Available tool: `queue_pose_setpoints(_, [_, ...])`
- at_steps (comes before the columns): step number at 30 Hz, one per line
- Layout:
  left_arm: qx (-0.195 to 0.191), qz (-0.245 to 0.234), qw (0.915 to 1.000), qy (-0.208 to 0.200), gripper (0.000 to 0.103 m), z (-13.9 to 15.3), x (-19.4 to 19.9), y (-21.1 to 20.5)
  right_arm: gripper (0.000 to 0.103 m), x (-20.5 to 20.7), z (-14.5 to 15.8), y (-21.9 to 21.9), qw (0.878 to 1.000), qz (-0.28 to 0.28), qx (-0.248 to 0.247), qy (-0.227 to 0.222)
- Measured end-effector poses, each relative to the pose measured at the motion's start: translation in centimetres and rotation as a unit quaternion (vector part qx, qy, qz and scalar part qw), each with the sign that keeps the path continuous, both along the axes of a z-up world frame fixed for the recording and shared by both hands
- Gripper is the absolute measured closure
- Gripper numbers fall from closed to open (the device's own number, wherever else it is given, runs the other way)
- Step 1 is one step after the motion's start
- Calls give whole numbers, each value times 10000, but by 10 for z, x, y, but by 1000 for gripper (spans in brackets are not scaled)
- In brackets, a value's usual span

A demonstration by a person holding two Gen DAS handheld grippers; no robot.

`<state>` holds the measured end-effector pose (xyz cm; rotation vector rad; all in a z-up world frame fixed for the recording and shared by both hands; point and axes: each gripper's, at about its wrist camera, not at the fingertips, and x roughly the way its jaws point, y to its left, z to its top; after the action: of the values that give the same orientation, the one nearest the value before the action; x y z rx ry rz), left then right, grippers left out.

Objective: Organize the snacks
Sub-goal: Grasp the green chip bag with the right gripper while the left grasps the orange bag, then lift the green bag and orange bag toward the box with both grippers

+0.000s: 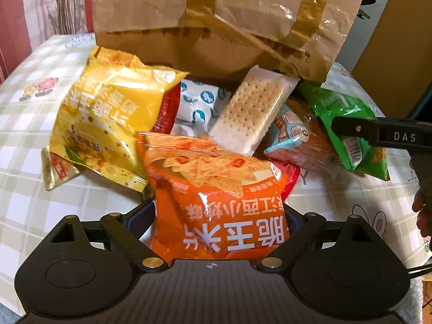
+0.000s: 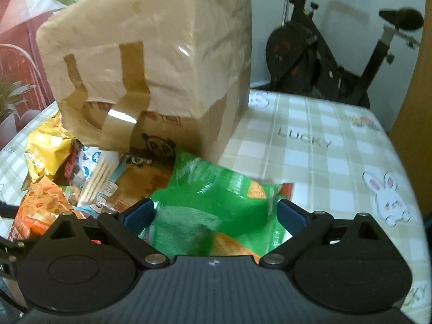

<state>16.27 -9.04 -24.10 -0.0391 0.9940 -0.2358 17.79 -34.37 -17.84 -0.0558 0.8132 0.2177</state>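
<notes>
An orange snack bag [image 1: 216, 189] lies at the front of a pile of snacks, between the fingers of my left gripper [image 1: 220, 213]. Its jaws stand wide at the bag's two edges, open. Behind it are a yellow bag [image 1: 108, 124], a wrapped cracker pack [image 1: 251, 113], a white-and-blue packet [image 1: 194, 108], a light blue packet [image 1: 294, 135] and a green bag [image 1: 348, 124]. In the right wrist view the green bag [image 2: 216, 208] lies blurred between the wide, open jaws of my right gripper [image 2: 216, 212]. One of the right gripper's fingers [image 1: 359, 129] shows over the green bag.
A tall taped brown box [image 1: 216, 27] [image 2: 151, 54] stands right behind the pile. The table has a green checked cloth [image 2: 324, 148] with bare room to the right. An exercise bike [image 2: 324, 54] stands beyond the table. A hand [image 1: 421, 210] shows at the right edge.
</notes>
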Motion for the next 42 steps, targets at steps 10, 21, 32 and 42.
queue_pose_setpoints(10, [-330,82,9993,-160,23,8,-6,16,9,-2,1,0,9997,-228,122,-31])
queue_pose_setpoints(21, [-391,30,9954,-876,24,43,-28,24,13,-35,20,-9,9957,-682,469,-410])
queue_pose_setpoints(32, [-528,150,9892,-1362,24,75,-40,34,14,-61,47,-11,9917,-834,594,-783])
queue_pose_setpoints(42, [-574,491,9766,-2016,24,129,-31,53,14,-68,92,0,9849,-765,668,-1402])
